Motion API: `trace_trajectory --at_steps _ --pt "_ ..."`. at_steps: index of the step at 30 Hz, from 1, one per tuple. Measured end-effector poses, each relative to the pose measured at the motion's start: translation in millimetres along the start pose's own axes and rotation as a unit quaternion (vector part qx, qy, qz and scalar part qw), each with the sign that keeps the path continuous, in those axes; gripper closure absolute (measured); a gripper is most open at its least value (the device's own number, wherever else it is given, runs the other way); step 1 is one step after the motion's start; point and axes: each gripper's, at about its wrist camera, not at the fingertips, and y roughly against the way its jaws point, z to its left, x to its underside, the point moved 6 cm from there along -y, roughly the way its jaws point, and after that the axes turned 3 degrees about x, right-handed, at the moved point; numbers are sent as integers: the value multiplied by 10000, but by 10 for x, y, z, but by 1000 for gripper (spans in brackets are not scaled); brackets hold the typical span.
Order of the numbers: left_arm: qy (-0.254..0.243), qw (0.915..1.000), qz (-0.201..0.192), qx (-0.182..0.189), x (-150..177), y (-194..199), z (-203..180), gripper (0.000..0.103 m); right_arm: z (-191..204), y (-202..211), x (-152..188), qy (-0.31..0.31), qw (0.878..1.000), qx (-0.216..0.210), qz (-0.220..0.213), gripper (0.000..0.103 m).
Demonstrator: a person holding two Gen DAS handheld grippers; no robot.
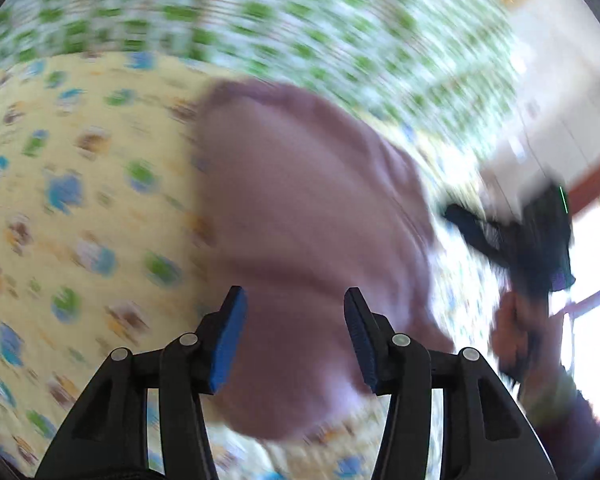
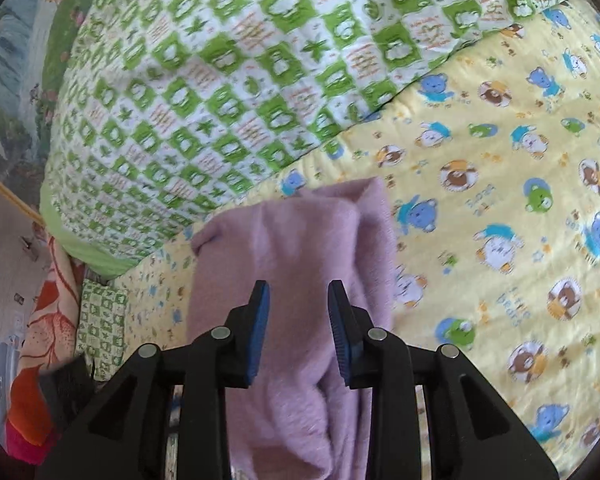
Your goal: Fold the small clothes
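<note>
Yellow bear-print bedsheet (image 2: 499,208) carries a lilac garment (image 2: 292,264); both grippers' fingers, left (image 1: 296,336) and right (image 2: 298,332), gape apart, apparently gripping nothing.

garment: I saw one small lilac fleece piece (image 2: 296,280) | state: folded lengthwise, soft ridges along it | place: on the yellow bear-print bed sheet (image 2: 499,184)

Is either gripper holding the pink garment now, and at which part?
No. The left gripper and right gripper are both open over the pink garment.
</note>
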Motion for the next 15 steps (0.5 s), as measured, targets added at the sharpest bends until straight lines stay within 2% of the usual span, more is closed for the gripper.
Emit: trace_trajectory --at_steps 4,7,11,14,15 --pt "562 9984 15 45 -486 -195 378 52 42 -129 206 -54 9998 149 80 71" --pt "819 9964 139 171 -734 -542 564 52 26 -190 308 -215 9997 113 36 71" --pt "933 9949 264 272 -974 -875 638 52 14 -245 415 -286 9996 -6 79 71" --pt "788 9959 296 340 -1145 -1116 566 54 -48 -276 476 -340 9994 -19 119 71" --pt "737 9963 301 338 -1200 -1178 548 59 -71 -285 490 -334 9993 -8 140 71"
